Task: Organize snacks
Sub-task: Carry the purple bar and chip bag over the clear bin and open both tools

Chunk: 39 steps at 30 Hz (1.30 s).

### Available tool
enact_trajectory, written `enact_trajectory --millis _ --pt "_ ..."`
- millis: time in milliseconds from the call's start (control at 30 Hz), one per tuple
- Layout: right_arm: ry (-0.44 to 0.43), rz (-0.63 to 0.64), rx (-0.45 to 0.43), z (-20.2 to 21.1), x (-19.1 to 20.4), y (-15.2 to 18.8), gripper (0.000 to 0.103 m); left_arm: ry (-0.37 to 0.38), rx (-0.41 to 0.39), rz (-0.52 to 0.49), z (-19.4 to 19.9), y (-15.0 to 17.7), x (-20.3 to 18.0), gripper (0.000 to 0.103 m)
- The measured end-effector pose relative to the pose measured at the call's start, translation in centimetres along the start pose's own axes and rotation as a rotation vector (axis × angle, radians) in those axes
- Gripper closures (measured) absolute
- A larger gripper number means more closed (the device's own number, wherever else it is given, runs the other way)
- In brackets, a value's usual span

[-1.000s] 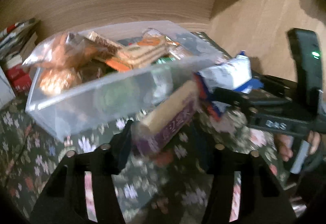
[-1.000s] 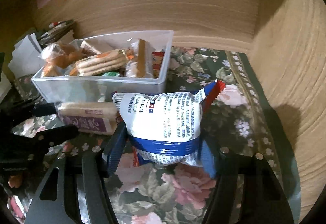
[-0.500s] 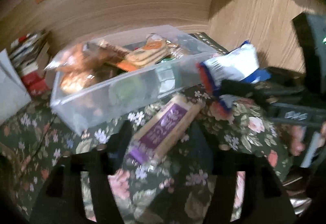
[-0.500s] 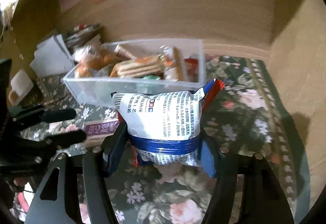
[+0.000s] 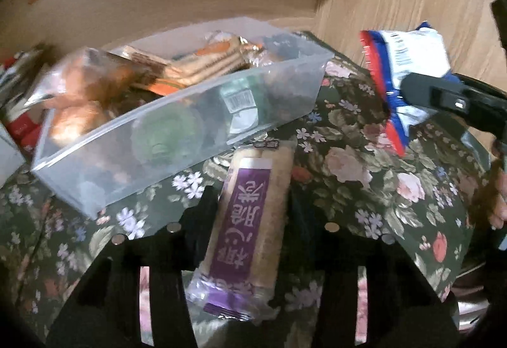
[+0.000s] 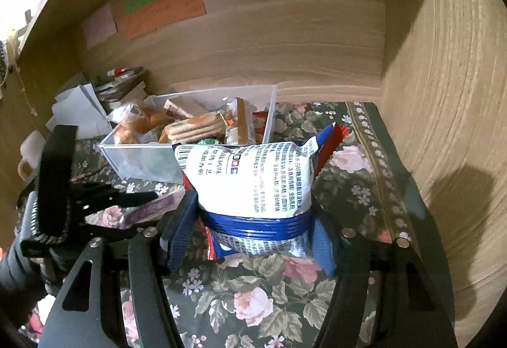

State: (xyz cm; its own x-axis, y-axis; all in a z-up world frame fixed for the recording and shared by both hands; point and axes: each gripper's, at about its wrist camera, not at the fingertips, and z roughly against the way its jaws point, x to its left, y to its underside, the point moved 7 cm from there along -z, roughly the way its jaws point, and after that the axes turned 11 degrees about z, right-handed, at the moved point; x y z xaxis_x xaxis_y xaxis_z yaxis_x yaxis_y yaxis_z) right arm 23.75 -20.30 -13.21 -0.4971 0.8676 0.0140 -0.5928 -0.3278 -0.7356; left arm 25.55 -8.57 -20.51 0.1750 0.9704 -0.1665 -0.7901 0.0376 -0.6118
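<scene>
My left gripper [image 5: 253, 205] is shut on a long purple-labelled snack bar [image 5: 253, 221], held above the floral cloth just in front of the clear plastic bin [image 5: 177, 132]. The bin holds several snack packs, crackers and buns. My right gripper [image 6: 253, 218] is shut on a white and blue snack bag [image 6: 250, 183] with red edges, raised in front of the bin [image 6: 142, 158]. That bag also shows at the right of the left wrist view [image 5: 408, 63]. The left gripper shows at the left of the right wrist view [image 6: 139, 205].
A floral cloth [image 6: 348, 164] covers the table. Wooden walls close the back [image 6: 285, 31] and right side [image 6: 459, 94]. Coloured sticky notes [image 6: 158, 12] hang on the back wall. Books and papers [image 6: 104, 91] pile left of the bin.
Both grippers have lifted and drawn back from the bin with their snacks. The purple bar now points lengthwise away from the left camera. The right bag sits higher, level with the bin's rim.
</scene>
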Motion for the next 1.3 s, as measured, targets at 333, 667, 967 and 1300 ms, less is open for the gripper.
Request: enact_trajectory --millis 333,667,967,1300 --pt "-0.019 0.007 -0.046 -0.1 0.7 -1.2 0.042 -0.039 -0.087 0.050 6.5 0.8 1.8 0.098" --pt "-0.023 0.011 -0.041 -0.2 0.9 -1.2 0.042 -0.004 0.014 0.084 1.6 1.1 1.5 0.050" --pt "-0.031 0.015 -0.035 -0.8 0.9 -1.4 0.042 -0.036 -0.018 0.073 1.6 1.2 1.1 0.058" --pt "-0.028 0.040 -0.081 -1.5 1.6 -4.6 0.042 -0.003 -0.189 0.092 7.1 -4.1 1.0 0.068"
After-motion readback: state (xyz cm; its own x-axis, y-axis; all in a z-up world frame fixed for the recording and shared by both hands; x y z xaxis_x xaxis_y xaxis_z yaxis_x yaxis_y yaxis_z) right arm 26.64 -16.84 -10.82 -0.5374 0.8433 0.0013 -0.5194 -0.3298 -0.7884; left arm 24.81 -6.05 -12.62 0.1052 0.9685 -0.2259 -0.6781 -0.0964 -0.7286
